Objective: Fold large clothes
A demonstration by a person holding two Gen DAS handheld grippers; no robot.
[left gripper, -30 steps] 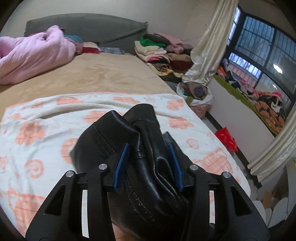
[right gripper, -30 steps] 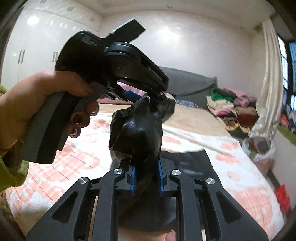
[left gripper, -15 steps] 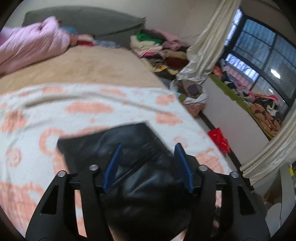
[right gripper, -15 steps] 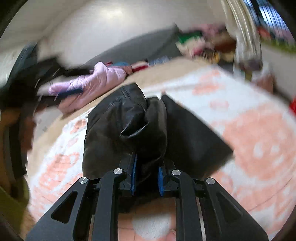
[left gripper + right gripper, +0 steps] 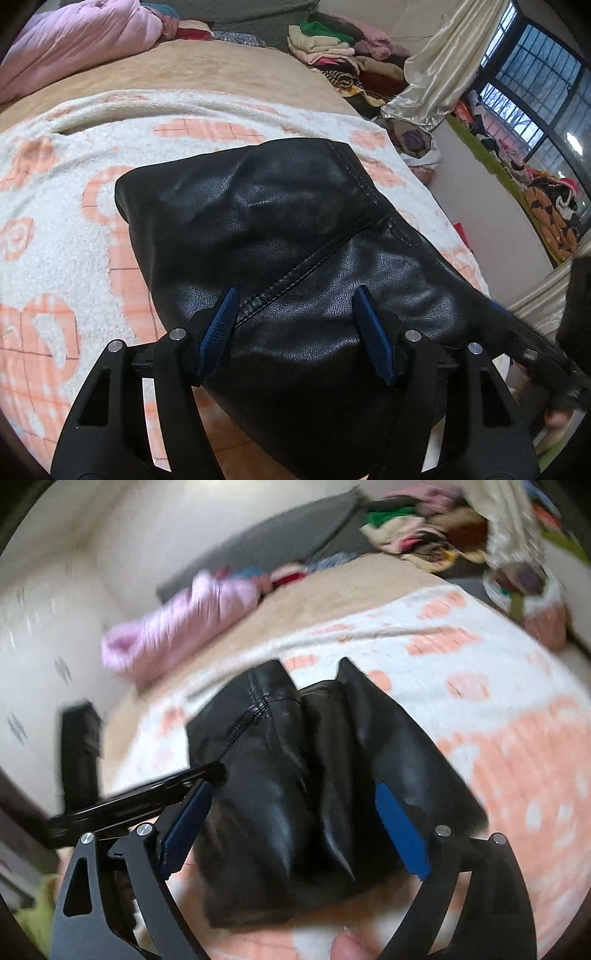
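A black leather garment (image 5: 280,236) lies folded on the white and orange patterned blanket (image 5: 55,206) on the bed. My left gripper (image 5: 299,328) is open, its blue pads spread just above the garment's near part. The garment also shows in the blurred right wrist view (image 5: 306,775), bunched in folds. My right gripper (image 5: 295,830) is open, its pads spread wide over the near end of the garment. The left gripper's black finger (image 5: 147,797) shows at the left of that view.
A pink quilt (image 5: 74,40) lies at the far left of the bed on a tan sheet (image 5: 207,70). Stacked clothes (image 5: 332,48) lie at the far right. A curtain (image 5: 443,70) and window (image 5: 535,85) stand to the right, past the bed's edge.
Both grippers have let go of the black garment and opened wide. The garment has dropped from a held-up bundle onto the blanket, folded.
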